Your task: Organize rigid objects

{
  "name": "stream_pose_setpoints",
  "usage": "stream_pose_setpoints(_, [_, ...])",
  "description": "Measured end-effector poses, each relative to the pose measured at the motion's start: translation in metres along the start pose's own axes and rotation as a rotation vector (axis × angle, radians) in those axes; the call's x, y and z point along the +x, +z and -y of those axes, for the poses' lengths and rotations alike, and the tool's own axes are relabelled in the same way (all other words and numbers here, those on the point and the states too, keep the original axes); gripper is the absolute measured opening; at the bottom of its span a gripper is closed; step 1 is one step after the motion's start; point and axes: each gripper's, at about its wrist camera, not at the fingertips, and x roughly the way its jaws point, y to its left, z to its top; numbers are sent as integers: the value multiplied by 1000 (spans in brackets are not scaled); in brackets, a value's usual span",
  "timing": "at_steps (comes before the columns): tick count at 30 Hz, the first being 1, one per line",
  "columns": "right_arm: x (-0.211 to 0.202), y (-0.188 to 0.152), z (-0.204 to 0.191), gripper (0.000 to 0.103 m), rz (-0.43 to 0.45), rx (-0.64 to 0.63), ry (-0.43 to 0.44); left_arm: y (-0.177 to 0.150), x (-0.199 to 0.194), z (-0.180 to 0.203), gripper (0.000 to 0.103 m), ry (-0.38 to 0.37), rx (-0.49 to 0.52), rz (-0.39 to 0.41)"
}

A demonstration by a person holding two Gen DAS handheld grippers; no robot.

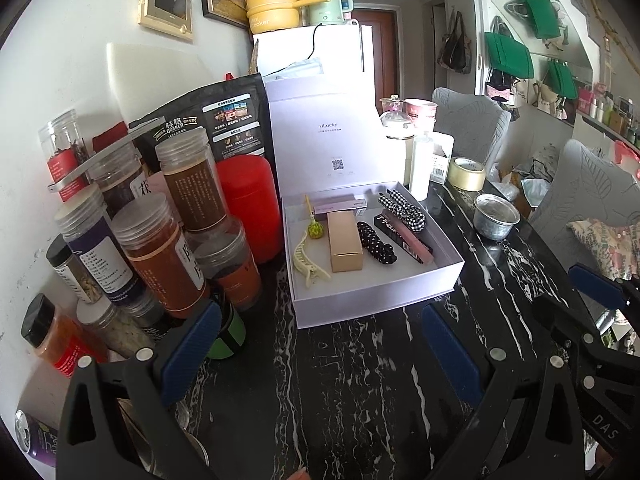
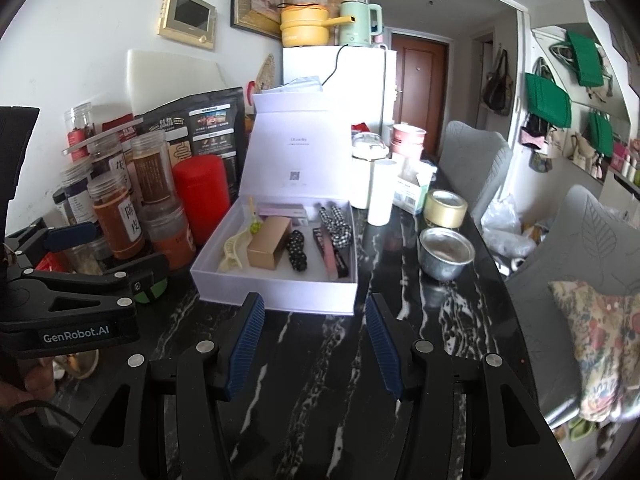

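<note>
Claw jaws stand apart on both sides, and nothing lies between either pair. We see the left claw [image 1: 320, 344] over bare black marbled table [image 1: 352, 380], its blue pads spread wide. The right claw [image 2: 316, 344] hangs over the same table with a narrower gap between its blue ribbed pads.

From the left wrist view, the right claw's black frame shows at 4 o'clock. That view also gives us a purple drink can [image 1: 34, 438] at 8 o'clock and the spice jars [image 1: 160, 248] close up at 9 o'clock. The right wrist view shows what the other does not: the left claw's body from the side at 9 o'clock, with a hand [image 2: 24, 384] gripping its handle, and a floral cushion [image 2: 600, 344] in full at 4 o'clock.

At 12 o'clock from both claws, near but apart from the pads, sits the white gift box [image 1: 360, 304]. Its lid stands upright at the back. Inside, side by side, lie a cream hair clip [image 1: 308, 260], a tan carton [image 1: 345, 242], a black dotted scrunchie [image 1: 376, 242] and a pink-and-black long carton [image 1: 404, 236]. Behind them are a lilac carton [image 1: 340, 205], a small green-topped pin [image 1: 315, 229] and a checked bow [image 1: 404, 210]. The cartons look crisp and unopened.

A metal bowl [image 2: 446, 254] and a tape roll [image 2: 445, 208] stand on the table at 2 o'clock of the box. A red canister [image 2: 202, 196] is just beside the box at its 9 o'clock.
</note>
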Motion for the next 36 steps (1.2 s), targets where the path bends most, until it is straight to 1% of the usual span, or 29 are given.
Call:
stream_pose_setpoints(8, [1, -3, 4, 53, -10, 13, -6, -3, 5, 5, 102, -18, 13, -24])
stream_pose_setpoints(14, [1, -4, 2, 53, -11, 4, -10, -5, 8, 5, 102, -15, 14, -36])
stream_pose_setpoints(31, [2, -6, 2, 53, -22, -2, -28, -7, 8, 8, 102, -19, 35, -44])
stream_pose_setpoints(36, [2, -6, 3, 53, -23, -1, -34, -7, 9, 8, 102, -37, 35, -56])
